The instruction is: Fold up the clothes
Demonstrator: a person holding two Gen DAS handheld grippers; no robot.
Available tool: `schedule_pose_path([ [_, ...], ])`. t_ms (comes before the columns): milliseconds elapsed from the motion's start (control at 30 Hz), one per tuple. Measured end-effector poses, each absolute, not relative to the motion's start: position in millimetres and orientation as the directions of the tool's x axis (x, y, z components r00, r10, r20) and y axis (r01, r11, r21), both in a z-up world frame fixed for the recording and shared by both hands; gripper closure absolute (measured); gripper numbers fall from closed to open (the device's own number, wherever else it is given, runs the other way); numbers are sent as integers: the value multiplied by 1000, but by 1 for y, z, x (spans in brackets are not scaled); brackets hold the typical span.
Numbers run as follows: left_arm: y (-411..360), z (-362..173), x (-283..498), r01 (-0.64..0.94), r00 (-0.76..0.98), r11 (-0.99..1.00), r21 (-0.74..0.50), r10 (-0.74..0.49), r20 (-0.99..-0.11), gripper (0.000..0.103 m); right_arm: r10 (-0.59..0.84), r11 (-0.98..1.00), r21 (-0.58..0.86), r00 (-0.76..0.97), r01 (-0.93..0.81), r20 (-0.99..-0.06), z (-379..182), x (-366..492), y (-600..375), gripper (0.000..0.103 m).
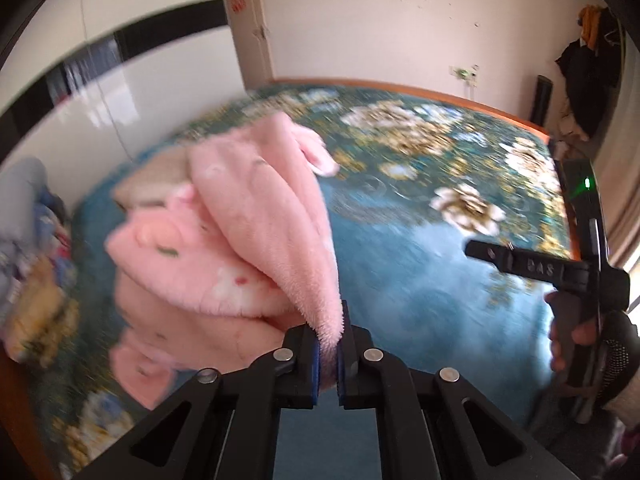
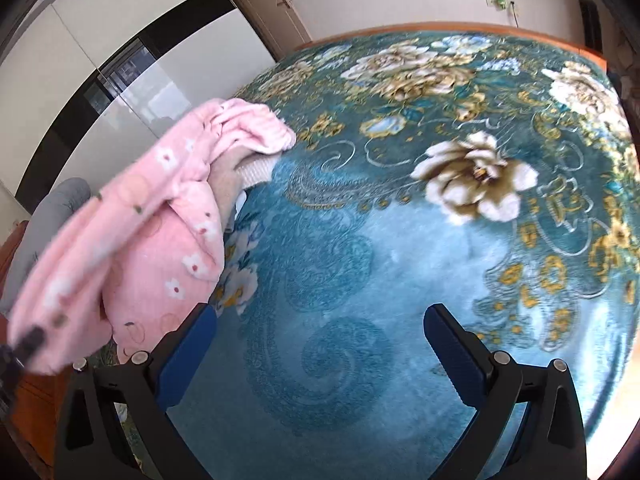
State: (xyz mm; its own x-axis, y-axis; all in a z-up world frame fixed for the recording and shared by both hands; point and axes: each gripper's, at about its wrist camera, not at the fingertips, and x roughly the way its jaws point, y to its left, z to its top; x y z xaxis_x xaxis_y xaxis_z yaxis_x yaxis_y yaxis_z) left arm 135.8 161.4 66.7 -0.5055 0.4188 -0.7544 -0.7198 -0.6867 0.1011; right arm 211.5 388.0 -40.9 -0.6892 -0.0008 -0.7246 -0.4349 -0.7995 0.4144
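A pink fleece garment [image 1: 248, 232] with small flowers hangs bunched over the left side of the bed. My left gripper [image 1: 329, 334] is shut on an edge of it and holds it up off the blanket. In the right wrist view the same pink garment [image 2: 152, 240] is at the left, lifted and draped. My right gripper [image 2: 320, 332] is open and empty above the blue blanket, to the right of the garment; it also shows at the right edge of the left wrist view [image 1: 520, 264].
The bed is covered by a teal floral blanket [image 2: 400, 220] with a wooden frame edge [image 2: 400, 26]. A beige cloth [image 2: 236, 176] lies under the pink garment. More clothes [image 1: 36, 240] pile at the left. Wardrobe doors [image 2: 100, 60] stand at the left, hanging coats [image 1: 588, 72] at the right.
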Motion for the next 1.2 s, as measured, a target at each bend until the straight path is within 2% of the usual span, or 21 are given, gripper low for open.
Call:
schedule_pose_path([
  [200,201,42,152,-803,-364,-595,10,478,-799,97,64,-809,360,-678,-465,-733,-21,231,393,0],
  [300,206,25,136,-772,-287,-630,-82,461,-840,97,82,-802,345,-663,-487,-744,-19,237,398,0],
  [400,199,17,119,-723,-221,-670,-167,454,-863,92,103,-808,321,-656,-494,-748,-12,237,399,0],
  [433,195,16,114,-713,-203,-675,-187,455,-867,87,107,-812,320,-664,-488,-740,-9,238,398,0],
  [500,184,15,108,-705,-187,-684,-190,438,-880,67,108,-822,315,-673,-474,-732,-3,236,395,0],
  [533,176,16,106,-700,-167,-681,-216,449,-878,51,111,-827,307,-671,-471,-733,-1,235,394,0],
  [567,165,19,104,-693,-149,-676,-250,474,-868,43,112,-832,299,-669,-468,-735,-1,233,393,0],
  [667,133,29,90,-648,-193,-712,-272,499,-845,40,94,-839,297,-659,-456,-746,-5,224,391,0],
  [767,96,21,58,-513,-306,-831,-218,414,-857,39,55,-853,296,-638,-431,-768,-12,204,387,0],
  [900,43,-6,10,-251,-361,-942,-221,303,-882,39,-29,-896,293,-614,-334,-789,-17,161,363,0],
  [967,25,-17,-6,-175,-378,-958,-228,279,-883,38,-60,-920,277,-598,-278,-799,-19,138,348,0],
  [1200,19,-35,-37,-132,-376,-951,-281,310,-873,31,-121,-976,197,-526,-91,-842,-26,58,294,0],
])
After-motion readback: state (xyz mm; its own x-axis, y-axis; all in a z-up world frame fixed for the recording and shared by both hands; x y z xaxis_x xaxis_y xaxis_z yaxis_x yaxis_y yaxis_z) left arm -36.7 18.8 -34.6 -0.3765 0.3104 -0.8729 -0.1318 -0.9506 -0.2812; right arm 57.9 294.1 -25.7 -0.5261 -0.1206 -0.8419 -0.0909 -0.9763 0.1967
